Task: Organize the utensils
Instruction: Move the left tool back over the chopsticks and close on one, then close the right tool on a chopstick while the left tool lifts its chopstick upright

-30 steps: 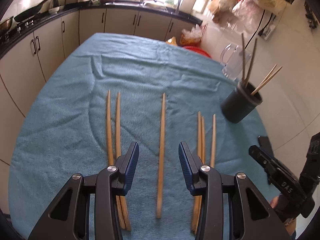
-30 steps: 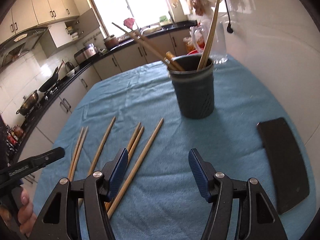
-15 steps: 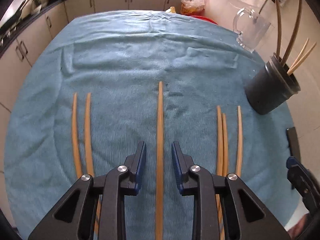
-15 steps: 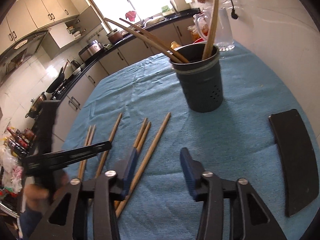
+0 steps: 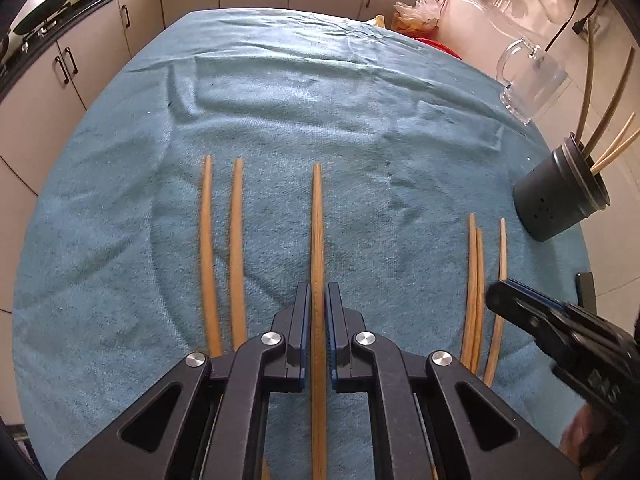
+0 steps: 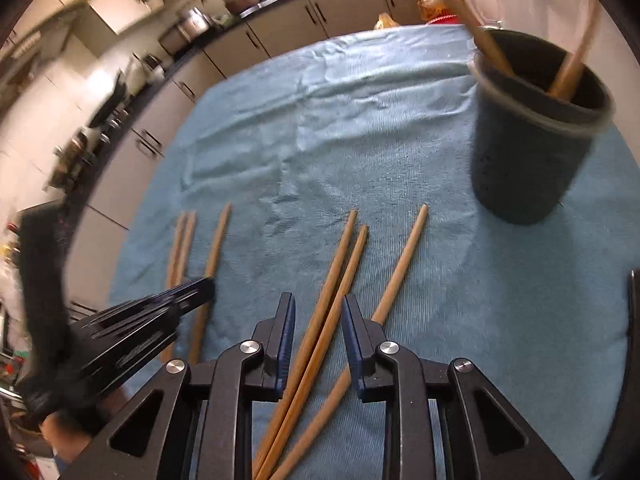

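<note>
We see the blue cloth [image 5: 320, 92] over the table, dark holder [image 6: 528, 140] at its right edge with a few sticks in it. Left gripper [image 5: 318, 312] has just closed, clenched on the middle chopstick [image 5: 317, 220]. Right gripper [image 6: 318, 320] has been closing around a pair of chopsticks [image 6: 340, 264], pads not yet touching.

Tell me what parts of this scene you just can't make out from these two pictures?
- Left wrist view: the near end of the middle chopstick runs under the left gripper and off the bottom edge.
- Right wrist view: motion blur smears the holder; its depth is unreadable.
- Right wrist view: the dark flat object is cut off by the right edge.
</note>
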`<control>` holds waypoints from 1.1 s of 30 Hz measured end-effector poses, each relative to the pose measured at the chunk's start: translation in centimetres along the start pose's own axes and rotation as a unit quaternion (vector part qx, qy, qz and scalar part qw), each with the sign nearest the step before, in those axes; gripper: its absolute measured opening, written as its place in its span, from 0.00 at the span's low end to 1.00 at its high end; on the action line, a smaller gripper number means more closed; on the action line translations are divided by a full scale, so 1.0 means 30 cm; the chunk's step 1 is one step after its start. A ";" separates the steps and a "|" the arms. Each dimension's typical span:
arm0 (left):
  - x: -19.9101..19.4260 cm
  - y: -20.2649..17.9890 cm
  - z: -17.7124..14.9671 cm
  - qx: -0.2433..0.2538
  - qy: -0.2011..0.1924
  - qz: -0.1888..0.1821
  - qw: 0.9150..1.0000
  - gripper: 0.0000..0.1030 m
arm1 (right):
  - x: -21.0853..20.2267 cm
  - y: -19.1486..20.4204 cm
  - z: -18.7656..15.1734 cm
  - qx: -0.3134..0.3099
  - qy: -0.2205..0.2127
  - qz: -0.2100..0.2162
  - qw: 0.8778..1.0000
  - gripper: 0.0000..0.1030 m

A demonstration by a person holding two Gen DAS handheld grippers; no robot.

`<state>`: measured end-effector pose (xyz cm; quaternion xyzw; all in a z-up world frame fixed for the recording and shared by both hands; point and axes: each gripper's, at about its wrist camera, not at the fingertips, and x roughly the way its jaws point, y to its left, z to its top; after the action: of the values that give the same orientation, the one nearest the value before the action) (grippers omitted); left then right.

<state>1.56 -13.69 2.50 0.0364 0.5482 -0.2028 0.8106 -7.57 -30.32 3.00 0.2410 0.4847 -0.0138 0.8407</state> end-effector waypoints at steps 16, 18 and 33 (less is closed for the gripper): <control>0.003 0.012 -0.002 -0.003 -0.004 -0.020 1.000 0.06 | 0.074 0.057 0.052 -0.019 0.019 -0.046 0.999 0.21; 0.004 0.011 -0.003 -0.002 -0.005 -0.020 1.000 0.06 | 0.076 0.040 0.051 -0.015 0.022 -0.045 0.999 0.19; 0.009 0.009 0.005 0.000 -0.005 -0.020 1.000 0.07 | 0.077 0.036 0.074 -0.010 0.036 -0.055 0.998 0.20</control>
<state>1.87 -13.55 2.26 0.0244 0.5449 -0.2187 0.8091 -4.28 -29.81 2.44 0.2059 0.5269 -0.0466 0.8233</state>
